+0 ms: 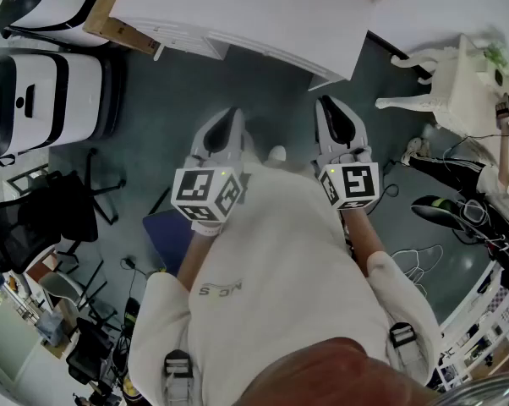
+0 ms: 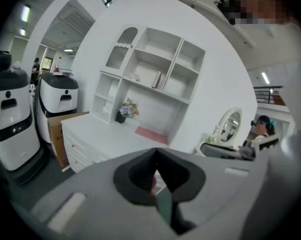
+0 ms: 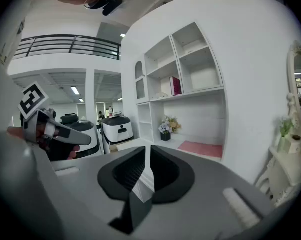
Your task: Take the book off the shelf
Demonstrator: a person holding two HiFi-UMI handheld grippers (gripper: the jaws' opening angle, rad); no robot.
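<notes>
The book [image 3: 175, 85] is a dark red volume standing upright in a middle compartment of the white wall shelf [image 3: 190, 59]; in the left gripper view the book [image 2: 157, 79] shows as a pale sliver leaning in the same shelf [image 2: 150, 64]. Both grippers are held in front of the person's chest, well short of the white desk [image 1: 263, 15]. My left gripper [image 1: 225, 134] is shut and holds nothing, as its own view shows [image 2: 155, 156]. My right gripper [image 1: 339, 121] has its jaws almost together with nothing between them [image 3: 148, 154].
Below the shelf, the desk carries a flower pot [image 2: 124, 109] and a pink mat [image 2: 151, 135]. White robots [image 1: 35, 91] and a cardboard box [image 2: 55, 134] stand at the left, a black office chair [image 1: 43, 218] nearer. A white vanity with a mirror [image 2: 230, 126] is at the right.
</notes>
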